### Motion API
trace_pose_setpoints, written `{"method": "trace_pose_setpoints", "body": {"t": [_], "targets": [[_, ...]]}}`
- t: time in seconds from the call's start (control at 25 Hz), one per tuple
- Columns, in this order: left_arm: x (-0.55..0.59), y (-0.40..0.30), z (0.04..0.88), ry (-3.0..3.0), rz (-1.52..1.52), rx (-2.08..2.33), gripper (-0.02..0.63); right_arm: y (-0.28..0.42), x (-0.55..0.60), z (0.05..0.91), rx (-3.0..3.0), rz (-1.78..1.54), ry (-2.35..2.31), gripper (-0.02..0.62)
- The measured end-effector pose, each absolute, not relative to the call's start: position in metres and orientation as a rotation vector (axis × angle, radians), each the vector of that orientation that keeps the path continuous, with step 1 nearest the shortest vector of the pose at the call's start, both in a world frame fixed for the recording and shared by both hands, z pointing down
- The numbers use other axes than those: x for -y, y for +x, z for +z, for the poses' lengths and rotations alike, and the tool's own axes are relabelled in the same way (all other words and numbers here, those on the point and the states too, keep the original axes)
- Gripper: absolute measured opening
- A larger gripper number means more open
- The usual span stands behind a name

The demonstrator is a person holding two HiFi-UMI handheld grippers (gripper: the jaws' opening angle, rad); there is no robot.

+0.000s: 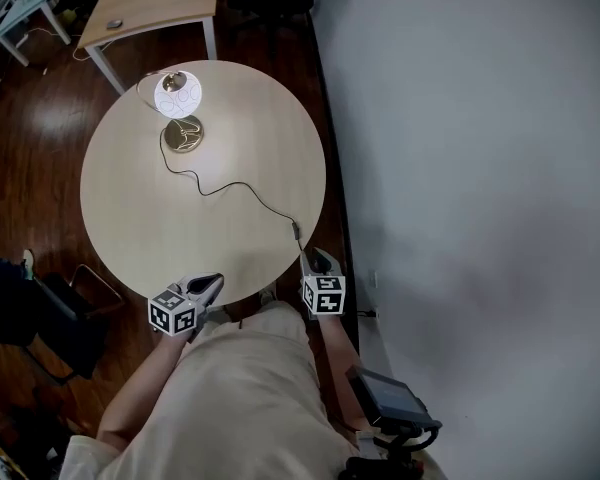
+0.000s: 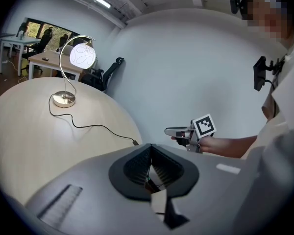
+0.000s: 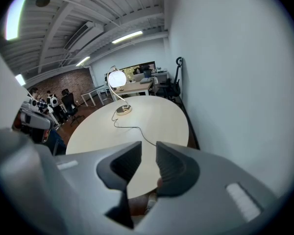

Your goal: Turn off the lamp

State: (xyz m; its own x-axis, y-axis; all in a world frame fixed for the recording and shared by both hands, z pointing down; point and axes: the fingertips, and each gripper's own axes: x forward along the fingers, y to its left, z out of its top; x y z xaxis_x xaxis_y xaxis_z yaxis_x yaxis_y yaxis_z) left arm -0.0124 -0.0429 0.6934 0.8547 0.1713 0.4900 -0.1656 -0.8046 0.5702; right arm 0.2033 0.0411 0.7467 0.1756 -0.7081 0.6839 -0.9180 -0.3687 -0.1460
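The lamp stands at the far left of the round table point(image 1: 140, 238), its globe point(image 1: 177, 94) lit above a brass base point(image 1: 184, 134). Its black cord point(image 1: 230, 184) snakes to an inline piece point(image 1: 296, 231) near the table's right front edge. My right gripper point(image 1: 321, 260) hovers just in front of that cord end, open, with nothing between its jaws. My left gripper point(image 1: 210, 285) is at the table's near edge, its jaws together and empty. The lit globe point(image 2: 82, 56) and the cord end point(image 2: 135, 142) show in the left gripper view, the globe point(image 3: 117, 78) and base point(image 3: 123, 109) in the right gripper view.
A grey wall point(image 1: 460, 168) runs close along the table's right side. A wooden desk point(image 1: 160, 3) stands behind the table, with office chairs beyond it. A dark chair point(image 1: 65, 318) sits at the left on the wood floor. People point(image 3: 44, 102) stand far left.
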Motion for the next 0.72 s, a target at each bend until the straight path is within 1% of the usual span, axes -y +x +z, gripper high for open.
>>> {"method": "trace_pose_setpoints", "body": {"t": [0.2,0.56,0.72], "targets": [[0.040,-0.004,0.696,2.409,0.719,0.079,0.005,0.221,-0.033,0.773,1.587,1.031,2.084,0.087],[0.035,-0.006,0.703,2.373,0.711,0.247,0.005,0.232,-0.021,0.825,1.637,1.115,1.944,0.090],[0.032,-0.012,0.707,2.351,0.708,0.316,0.005,0.230,-0.017,0.851,1.646,1.144,1.888,0.105]]}}
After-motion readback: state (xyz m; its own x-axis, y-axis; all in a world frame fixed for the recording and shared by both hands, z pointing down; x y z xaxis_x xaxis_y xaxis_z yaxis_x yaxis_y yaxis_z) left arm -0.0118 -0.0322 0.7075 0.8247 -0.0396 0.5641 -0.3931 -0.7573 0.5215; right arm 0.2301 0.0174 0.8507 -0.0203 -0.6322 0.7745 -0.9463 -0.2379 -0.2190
